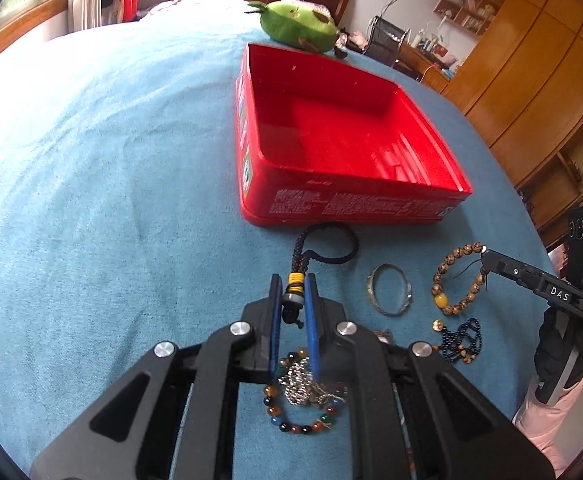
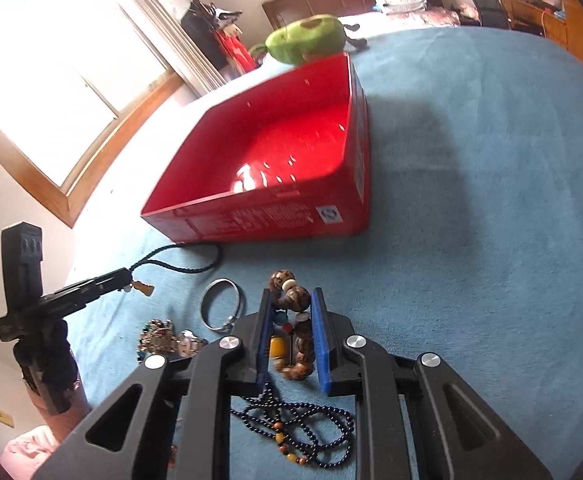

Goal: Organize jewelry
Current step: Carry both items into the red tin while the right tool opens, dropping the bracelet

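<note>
My left gripper (image 1: 294, 280) is shut on the yellow and grey pendant end of a black braided cord necklace (image 1: 327, 229), whose loop trails toward the open red box (image 1: 355, 204). My right gripper (image 2: 292, 294) is shut on a brown bead bracelet (image 2: 303, 344) with a yellow bead, which hangs between its blue pads. In the left wrist view the right gripper (image 1: 486, 255) touches the bracelet's (image 1: 457, 308) upper right edge. The right wrist view shows the left gripper (image 2: 125, 275) at the left, pinching the cord (image 2: 195, 270).
On the blue bedspread lie a silver bangle (image 1: 389, 294), a dark blue bead necklace (image 2: 303, 428), a multicolour bead bracelet (image 1: 291, 426) and a silver chain (image 1: 305, 386). A green plush toy (image 1: 297, 26) sits behind the box. A gloved hand (image 1: 559, 344) holds the right gripper.
</note>
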